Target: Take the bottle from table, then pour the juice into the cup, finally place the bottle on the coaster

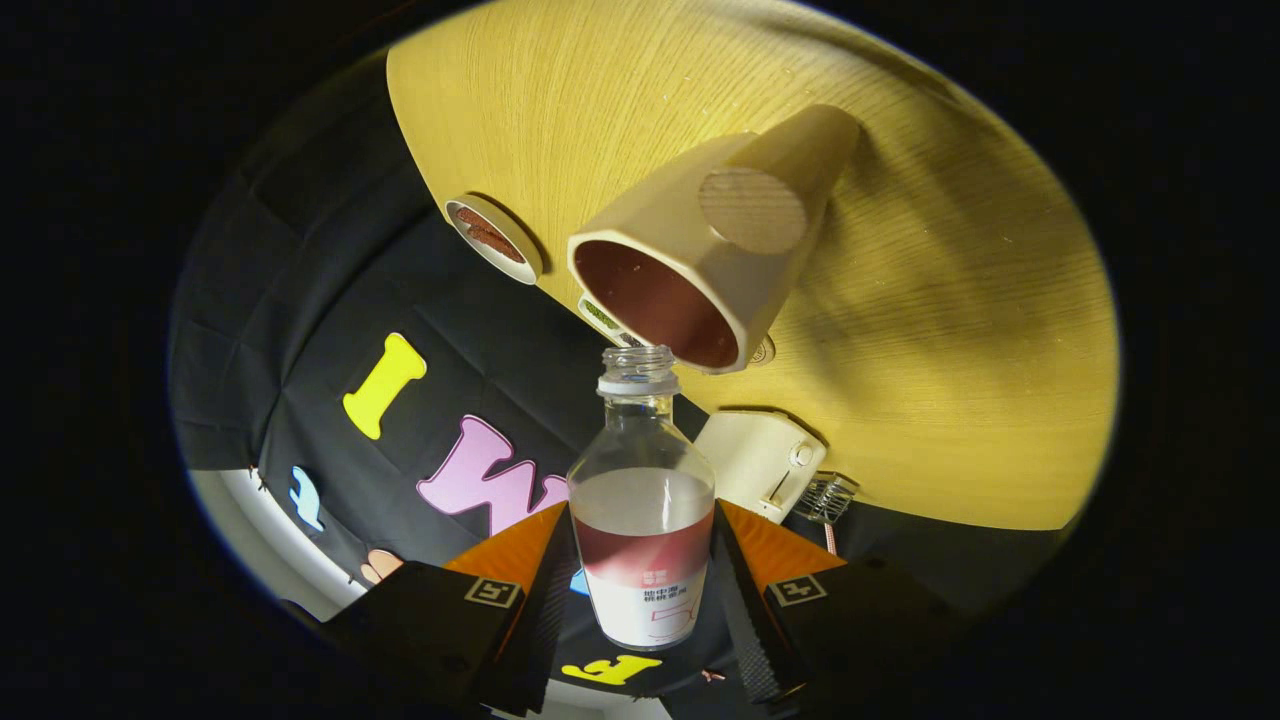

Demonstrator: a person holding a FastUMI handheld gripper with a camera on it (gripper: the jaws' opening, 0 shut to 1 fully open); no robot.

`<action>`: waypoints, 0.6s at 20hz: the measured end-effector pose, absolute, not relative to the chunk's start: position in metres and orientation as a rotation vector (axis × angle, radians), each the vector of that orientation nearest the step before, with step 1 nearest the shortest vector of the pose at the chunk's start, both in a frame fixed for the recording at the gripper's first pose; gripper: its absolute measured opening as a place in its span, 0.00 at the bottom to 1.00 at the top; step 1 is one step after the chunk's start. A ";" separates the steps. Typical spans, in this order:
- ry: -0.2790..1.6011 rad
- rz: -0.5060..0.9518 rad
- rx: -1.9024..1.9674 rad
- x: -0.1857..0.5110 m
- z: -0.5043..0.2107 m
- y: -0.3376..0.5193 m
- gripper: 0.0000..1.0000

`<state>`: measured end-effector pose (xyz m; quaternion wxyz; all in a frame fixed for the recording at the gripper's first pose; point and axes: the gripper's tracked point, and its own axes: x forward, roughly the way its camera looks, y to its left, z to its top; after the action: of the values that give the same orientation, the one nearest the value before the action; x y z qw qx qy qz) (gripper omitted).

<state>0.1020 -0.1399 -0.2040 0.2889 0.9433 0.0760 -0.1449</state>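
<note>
The clear bottle (641,500) sits clamped in the tool (641,580), whose two fingers press against its labelled lower body from either side, so the tool is pinching the bottle. The bottle has no cap on; its threaded open mouth points toward the cup (700,260) and lies just beside the cup's rim, at the rim's near edge. A reddish juice shows in the bottle's lower part behind a white label, and the shoulder and neck above it look clear. The cup is a pale beige mug with a faceted wall and a dark reddish inside; its handle juts out on the side away from the bottle, and a round textured patch shows on its wall. It stands on the light wooden worktop (950,330), which in this rolled view fills the space beyond the bottle and slants across it. Near the cup, toward the worktop's edge, lies a round coaster (492,238) with a pale rim and a brownish centre, apart from the cup. Another small flat item with a greenish face peeks out just behind the cup's rim, mostly hidden, and I cannot tell what it is. Close to the bottle's shoulder, on the worktop's edge, sits a white box-like device (757,462) with a small knob, and a small wire piece lies beside it.
</note>
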 end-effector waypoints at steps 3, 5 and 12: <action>0.205 -0.389 2.510 0.101 -0.205 -0.141 0.75; 0.211 -0.387 2.498 0.101 -0.204 -0.142 0.74; 0.195 -0.378 2.432 0.100 -0.203 -0.143 0.74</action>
<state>0.1000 -0.1429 -0.2026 0.3300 0.9299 0.0744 -0.1446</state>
